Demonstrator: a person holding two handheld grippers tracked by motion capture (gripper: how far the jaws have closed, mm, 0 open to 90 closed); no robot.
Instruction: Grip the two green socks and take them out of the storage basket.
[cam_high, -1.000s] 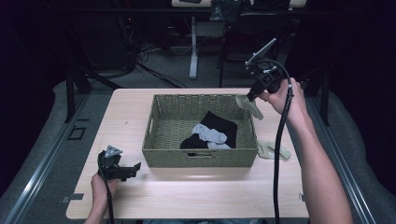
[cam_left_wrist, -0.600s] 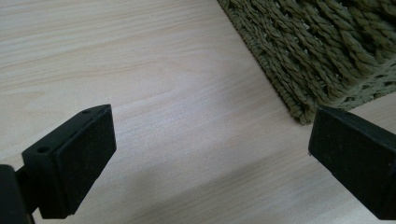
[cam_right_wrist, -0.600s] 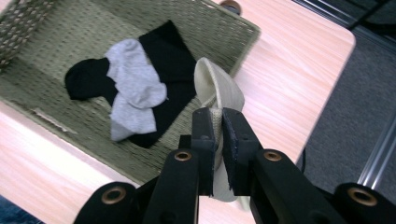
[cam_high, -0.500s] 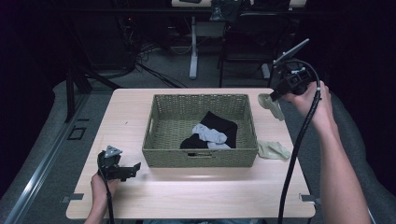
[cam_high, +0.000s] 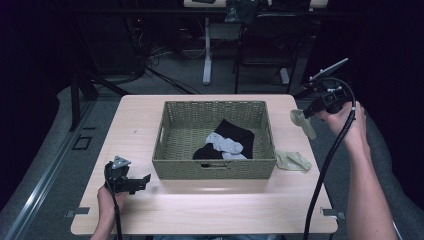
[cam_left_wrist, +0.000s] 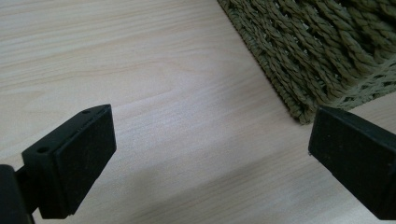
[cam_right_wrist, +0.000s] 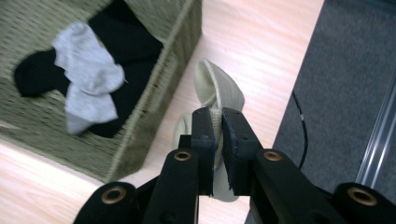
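Note:
A woven olive basket (cam_high: 215, 165) stands mid-table with black socks (cam_high: 235, 131) and a grey sock (cam_high: 224, 144) inside. My right gripper (cam_high: 306, 114) hangs above the table's right edge, shut on a pale green sock (cam_high: 303, 123) that dangles from its jaws; the right gripper view shows the same sock (cam_right_wrist: 219, 91) pinched between the pads. A second pale green sock (cam_high: 293, 160) lies on the table right of the basket. My left gripper (cam_high: 145, 179) rests low at the basket's front left corner, open, with bare wood between its jaws (cam_left_wrist: 210, 158).
The light wooden table (cam_high: 200, 210) has free room along its front and left side. Dark floor (cam_right_wrist: 345, 70) drops off past the right edge. Chairs and cables stand behind the table in the dark. Basket weave (cam_left_wrist: 317, 51) sits close ahead of the left gripper.
My right gripper has carried the pale green sock from over the basket's far right corner out to the right and slightly down, past the table's edge. The left gripper has stayed put.

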